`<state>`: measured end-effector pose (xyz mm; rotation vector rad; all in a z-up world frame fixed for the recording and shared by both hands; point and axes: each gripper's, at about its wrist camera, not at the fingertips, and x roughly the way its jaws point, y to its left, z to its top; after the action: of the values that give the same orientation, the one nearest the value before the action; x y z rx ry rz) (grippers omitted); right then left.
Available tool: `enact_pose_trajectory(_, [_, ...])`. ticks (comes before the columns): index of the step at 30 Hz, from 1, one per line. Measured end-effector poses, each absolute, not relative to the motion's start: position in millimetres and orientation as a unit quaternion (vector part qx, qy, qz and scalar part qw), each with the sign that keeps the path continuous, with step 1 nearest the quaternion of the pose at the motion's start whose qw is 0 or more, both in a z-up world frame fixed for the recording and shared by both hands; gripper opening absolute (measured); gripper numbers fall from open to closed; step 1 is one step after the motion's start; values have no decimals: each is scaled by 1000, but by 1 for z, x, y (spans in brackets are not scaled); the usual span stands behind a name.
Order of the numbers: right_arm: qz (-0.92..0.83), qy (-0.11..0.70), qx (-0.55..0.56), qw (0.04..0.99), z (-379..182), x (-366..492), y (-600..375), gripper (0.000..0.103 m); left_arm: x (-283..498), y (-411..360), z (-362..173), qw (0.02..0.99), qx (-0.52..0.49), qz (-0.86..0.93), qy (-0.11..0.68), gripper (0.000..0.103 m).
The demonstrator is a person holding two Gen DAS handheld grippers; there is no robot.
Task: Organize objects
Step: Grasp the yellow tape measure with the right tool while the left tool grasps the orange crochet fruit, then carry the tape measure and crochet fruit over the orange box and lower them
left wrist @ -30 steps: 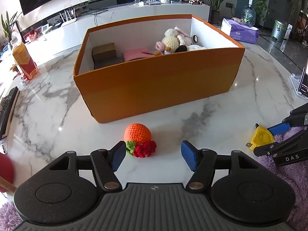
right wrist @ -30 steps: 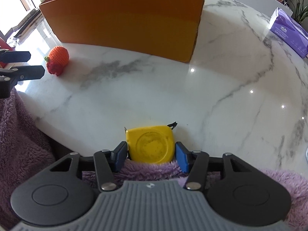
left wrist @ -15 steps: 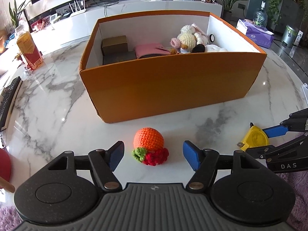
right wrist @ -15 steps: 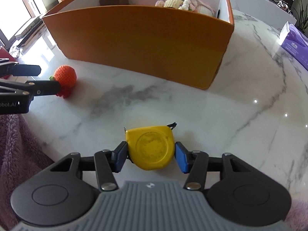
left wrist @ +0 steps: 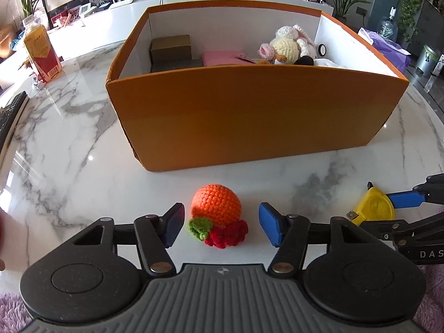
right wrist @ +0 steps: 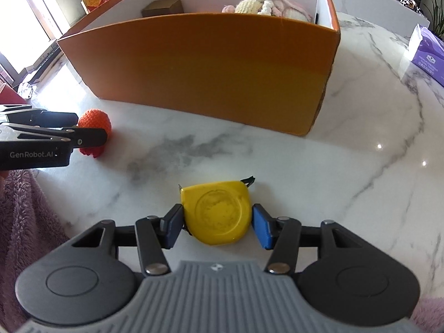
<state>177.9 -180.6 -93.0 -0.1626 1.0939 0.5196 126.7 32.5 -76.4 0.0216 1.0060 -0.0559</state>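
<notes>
A crocheted orange fruit point(left wrist: 216, 204) with green and red bits lies on the marble table between the open fingers of my left gripper point(left wrist: 220, 226), untouched. It also shows in the right wrist view point(right wrist: 95, 123). My right gripper point(right wrist: 217, 229) is shut on a yellow tape measure point(right wrist: 217, 215), held just above the table; the tape measure also shows in the left wrist view point(left wrist: 374, 208). An open orange box point(left wrist: 249, 122) stands behind both, holding plush toys point(left wrist: 288, 45), a pink pouch point(left wrist: 224, 58) and a brown box point(left wrist: 170, 47).
A juice carton point(left wrist: 41, 52) stands at the table's far left. A purple tissue pack point(right wrist: 424, 52) lies at the right. Purple fleece sleeves point(right wrist: 19, 216) edge the near side. A keyboard point(left wrist: 11, 116) lies at the left edge.
Both grippers have moved forward toward the box and risen. The right gripper has carried the tape measure off the purple fleece and over the table. The orange fruit now sits between the left fingers.
</notes>
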Motion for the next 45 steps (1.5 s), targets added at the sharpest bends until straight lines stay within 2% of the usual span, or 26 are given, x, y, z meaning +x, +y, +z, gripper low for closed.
enact_pose_trajectory(1, [244, 513, -75, 819, -93, 178, -181, 56, 128, 34, -78, 874, 6, -24, 486, 59])
enact_pose_trajectory(3, [244, 513, -74, 819, -94, 178, -182, 56, 131, 38, -80, 872, -4, -19, 489, 56])
enact_pose_trajectory(11, [245, 513, -74, 820, -93, 176, -182, 56, 133, 42, -79, 872, -24, -26, 488, 48])
enact_pose_trajectory(17, [249, 507, -64, 823, -83, 172, -186, 55, 121, 41, -58, 885, -39, -52, 461, 47])
enact_pose_trajectory(24, [262, 471, -50, 841, -43, 170, -189, 55, 113, 37, -12, 894, -74, -111, 429, 47])
enact_pose_trajectory(34, [276, 388, -40, 879, 33, 207, -177, 55, 163, 25, 44, 907, -47, -145, 392, 47])
enact_pose_trajectory(39, [266, 374, -40, 887, 42, 236, -168, 55, 204, 23, 41, 901, -47, -146, 407, 47])
enact_pose_trajectory(45, [256, 384, -43, 886, 33, 272, -158, 55, 244, 23, 13, 876, -54, -150, 456, 47])
